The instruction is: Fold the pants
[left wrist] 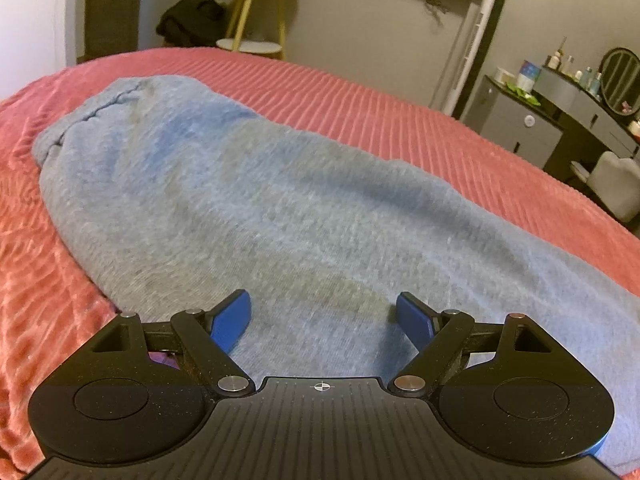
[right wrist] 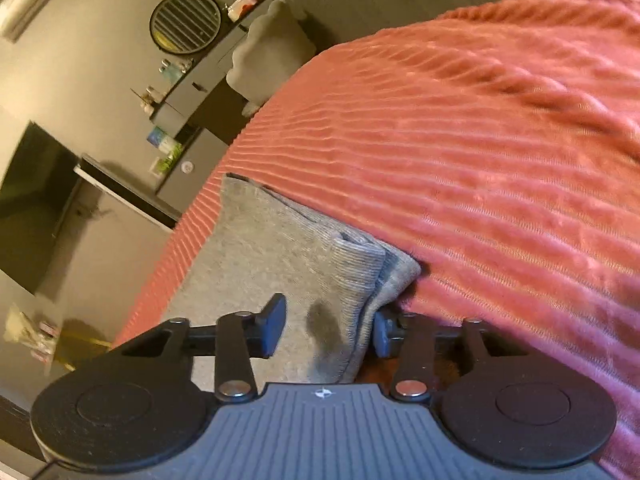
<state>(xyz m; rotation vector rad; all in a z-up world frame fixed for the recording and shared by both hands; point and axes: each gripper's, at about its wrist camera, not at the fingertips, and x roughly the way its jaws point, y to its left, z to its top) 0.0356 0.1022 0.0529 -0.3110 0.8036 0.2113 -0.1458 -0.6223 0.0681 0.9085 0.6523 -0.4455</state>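
Pants (left wrist: pixel 248 208) lie on a ribbed red bedspread (left wrist: pixel 380 100); left hand-held gripper (left wrist: pixel 323 322) spread wide, right hand-held gripper (right wrist: pixel 329 330) straddling their cuff.

A home bedroom: a ribbed coral-pink bedspread (left wrist: pixel 360 92) lies ahead of the claw, with a grey dresser (left wrist: pixel 560 112) and round black-framed mirror (left wrist: pixel 620 80) far right.

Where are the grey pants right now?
The grey pants lie lengthwise on the red ribbed bedspread, directly ahead of the open left gripper. In the right wrist view their ribbed cuffs sit between the open right gripper's fingers.
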